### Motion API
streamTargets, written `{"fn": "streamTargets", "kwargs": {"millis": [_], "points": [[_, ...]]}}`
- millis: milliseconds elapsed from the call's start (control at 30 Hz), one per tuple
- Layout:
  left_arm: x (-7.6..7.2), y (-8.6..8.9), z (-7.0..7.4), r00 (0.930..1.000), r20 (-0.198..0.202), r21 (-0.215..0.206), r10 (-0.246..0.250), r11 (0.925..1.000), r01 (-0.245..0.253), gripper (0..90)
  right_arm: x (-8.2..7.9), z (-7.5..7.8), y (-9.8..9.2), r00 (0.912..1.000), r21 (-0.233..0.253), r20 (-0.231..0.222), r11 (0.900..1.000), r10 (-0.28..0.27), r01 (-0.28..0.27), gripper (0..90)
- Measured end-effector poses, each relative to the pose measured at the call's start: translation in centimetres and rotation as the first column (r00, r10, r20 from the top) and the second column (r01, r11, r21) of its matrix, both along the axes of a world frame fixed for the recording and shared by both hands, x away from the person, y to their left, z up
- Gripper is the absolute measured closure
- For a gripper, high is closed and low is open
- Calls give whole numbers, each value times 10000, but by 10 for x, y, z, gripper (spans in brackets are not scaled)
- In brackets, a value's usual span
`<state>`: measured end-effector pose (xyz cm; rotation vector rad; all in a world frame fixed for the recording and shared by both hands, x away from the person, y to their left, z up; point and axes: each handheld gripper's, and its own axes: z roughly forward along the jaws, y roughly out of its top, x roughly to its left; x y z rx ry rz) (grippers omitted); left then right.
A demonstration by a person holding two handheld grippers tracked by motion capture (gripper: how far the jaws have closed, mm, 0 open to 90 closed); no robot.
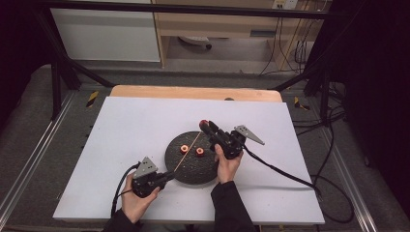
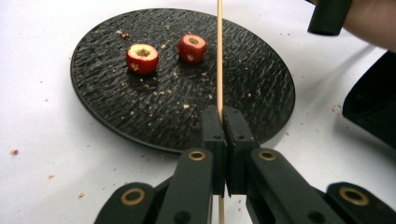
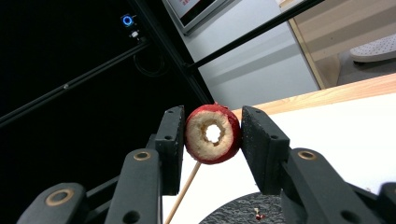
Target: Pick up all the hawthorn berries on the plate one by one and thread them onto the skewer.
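White tabletop under you carries the black plate (image 1: 191,169), where 2 cored red fruits (image 2: 142,58) lie unthreaded. Your right gripper (image 3: 212,140) clamps a 3rd fruit (image 3: 213,134) against the wooden skewer (image 2: 219,56) tip, which your left gripper (image 2: 223,135) pinches, so threading looks barely begun.

Skewer tip: I can't see where the wooden skewer (image 3: 183,192) ends; in the right gripper view it passes behind the cored red fruit piece (image 3: 213,133).
Skewer far end: in the left gripper view it runs off the top edge.
Skewer near end: hidden between the jaws of my left gripper (image 2: 223,122).
Black plate (image 3: 243,211): cut off by the bottom edge in the right gripper view.
Fruit in the high view: too small for me to tell the hole.
Forearms: cut off at the bottom edge.
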<state>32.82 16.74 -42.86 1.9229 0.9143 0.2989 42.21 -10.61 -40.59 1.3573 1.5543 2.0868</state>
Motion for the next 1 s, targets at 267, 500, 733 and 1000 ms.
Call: {"fn": "streamTargets", "kwargs": {"millis": [267,500,733,1000], "points": [[-1,-9,3,9988,-389,-402,305,9987,-320,885,-3,-1,0,9995,-135,291,9998,-123,127,614],[-1,-16,7,9960,-721,-517,525,9971,-563,886,-4,-1,0,9969,-343,753,9991,-206,233,616],[4,-19,10,9960,-696,-446,565,9972,-597,887,-7,-1,0,9989,-440,457,9990,-47,67,616],[11,-23,14,9968,-589,-374,547,9977,-570,887,-11,-5,3,9996,-471,93,9985,279,-274,616]]}}
